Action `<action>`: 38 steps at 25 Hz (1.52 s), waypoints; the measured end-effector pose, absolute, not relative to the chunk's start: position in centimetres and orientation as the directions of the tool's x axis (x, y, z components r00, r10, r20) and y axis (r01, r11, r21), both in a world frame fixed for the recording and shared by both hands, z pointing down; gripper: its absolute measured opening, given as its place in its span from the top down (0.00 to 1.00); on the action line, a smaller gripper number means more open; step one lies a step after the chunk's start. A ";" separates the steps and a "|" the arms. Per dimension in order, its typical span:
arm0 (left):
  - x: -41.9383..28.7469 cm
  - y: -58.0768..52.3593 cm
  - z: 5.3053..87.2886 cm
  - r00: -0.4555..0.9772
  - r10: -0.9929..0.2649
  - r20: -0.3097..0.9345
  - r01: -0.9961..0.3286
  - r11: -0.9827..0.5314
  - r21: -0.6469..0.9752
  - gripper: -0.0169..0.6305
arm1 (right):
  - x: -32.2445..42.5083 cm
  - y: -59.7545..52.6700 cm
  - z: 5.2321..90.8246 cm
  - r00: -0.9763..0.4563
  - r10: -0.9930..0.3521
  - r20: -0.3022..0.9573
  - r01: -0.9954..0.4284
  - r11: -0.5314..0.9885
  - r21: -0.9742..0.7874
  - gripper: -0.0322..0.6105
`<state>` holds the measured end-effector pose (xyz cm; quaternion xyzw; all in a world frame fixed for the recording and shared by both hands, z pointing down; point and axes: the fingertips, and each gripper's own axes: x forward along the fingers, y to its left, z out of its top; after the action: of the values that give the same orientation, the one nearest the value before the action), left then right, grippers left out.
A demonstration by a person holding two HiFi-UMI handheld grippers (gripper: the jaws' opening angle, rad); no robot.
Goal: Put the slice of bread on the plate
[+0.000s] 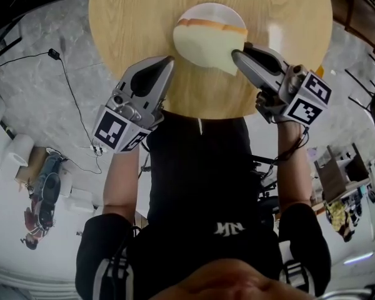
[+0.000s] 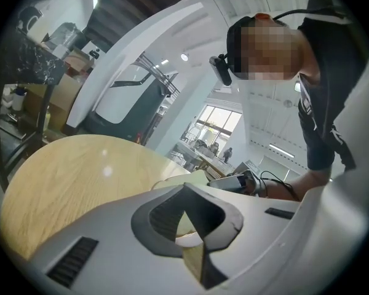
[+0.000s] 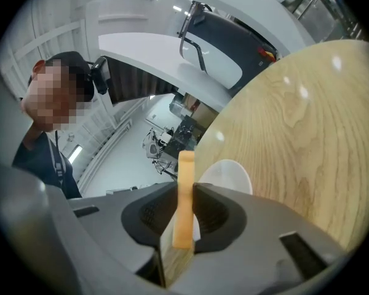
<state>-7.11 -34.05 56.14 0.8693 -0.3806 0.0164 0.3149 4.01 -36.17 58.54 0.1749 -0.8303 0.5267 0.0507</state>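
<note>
A pale slice of bread (image 1: 206, 42) with a tan crust hangs flat over the white plate (image 1: 212, 9) on the round wooden table (image 1: 137, 24). My right gripper (image 1: 235, 55) is shut on the slice's near right corner. In the right gripper view the slice (image 3: 185, 195) stands edge-on between the pressed pads, with the plate (image 3: 230, 174) just beyond it. My left gripper (image 1: 169, 60) hovers at the table's near edge, left of the plate, jaws together and holding nothing. From the left gripper view (image 2: 186, 192) the slice (image 2: 194, 178) and the right gripper (image 2: 234, 183) show ahead.
The table's near rim (image 1: 206, 114) runs just in front of my torso. On the marble floor to the left lie a black cable (image 1: 69, 80) and paper rolls (image 1: 15, 152). Chairs and clutter (image 1: 337, 180) stand on the right.
</note>
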 end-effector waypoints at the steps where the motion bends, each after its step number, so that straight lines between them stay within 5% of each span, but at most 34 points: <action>1: -7.1 -34.1 56.1 0.712 -0.650 0.266 -0.669 -0.513 0.538 0.95 | 4.1 -36.2 58.7 -0.931 -0.239 0.277 -0.352 0.377 -0.857 0.83; 7: -6.9 -34.2 56.2 0.723 -0.637 0.267 -0.657 -0.516 0.550 0.95 | 4.7 -36.1 59.5 -0.908 -0.245 0.339 -0.407 0.334 -0.850 0.82; 26: -6.0 -34.2 56.9 0.743 -0.613 0.267 -0.636 -0.524 0.567 0.95 | 5.1 -36.1 62.1 -0.736 -0.238 0.633 -0.644 0.532 -0.549 0.67; 35: -6.3 -34.2 57.1 0.746 -0.610 0.268 -0.634 -0.527 0.565 0.95 | 6.2 -37.8 61.1 -0.633 -0.392 0.668 -0.714 0.628 -0.308 0.67; 38: -5.9 -34.3 57.3 0.749 -0.606 0.269 -0.633 -0.532 0.563 0.95 | 6.7 -38.4 59.9 -0.661 -0.447 0.603 -0.706 0.642 -0.298 0.85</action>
<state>-5.85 -34.31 57.25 0.8750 -0.3538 0.0205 0.3298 6.68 -38.38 59.91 0.3304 -0.8723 0.2640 0.2454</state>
